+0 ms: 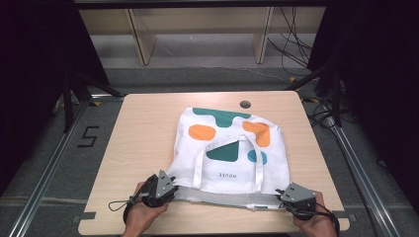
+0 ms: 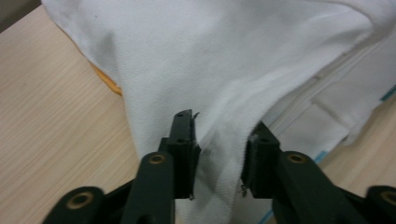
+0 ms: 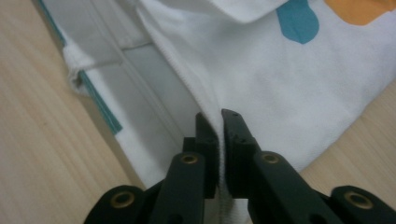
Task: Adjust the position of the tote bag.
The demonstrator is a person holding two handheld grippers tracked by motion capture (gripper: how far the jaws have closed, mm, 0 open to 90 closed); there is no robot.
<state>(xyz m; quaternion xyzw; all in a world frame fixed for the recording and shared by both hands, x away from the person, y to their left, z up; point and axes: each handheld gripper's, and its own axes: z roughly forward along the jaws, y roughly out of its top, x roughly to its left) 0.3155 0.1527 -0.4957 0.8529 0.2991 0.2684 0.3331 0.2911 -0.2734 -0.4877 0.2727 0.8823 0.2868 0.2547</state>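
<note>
Gripping the near hem of the tote bag point(image 1: 227, 148) at about seven o'clock on the table point(image 1: 143, 128), the left tongs point(image 1: 165, 190) have their jaws apart with a fold of white cloth rising between them; in the left gripper view point(image 2: 218, 161) the cloth touches the left jaw, and whether the right one presses it is hard to make out. At about five o'clock the right tongs point(image 1: 291, 197) are clamped on the bag's other near corner, the jaws nearly together on a seam point(image 3: 220, 140). The bag lies flat near the table's middle, mouth toward the person, its handles point(image 1: 197, 165) laid back over the printed face. What is inside cannot be seen; the opening shows just a pale lining strip point(image 1: 222, 198). Orange and teal shapes mark the cloth toward twelve o'clock, just short of a round grommet hole point(image 1: 245, 104).
</note>
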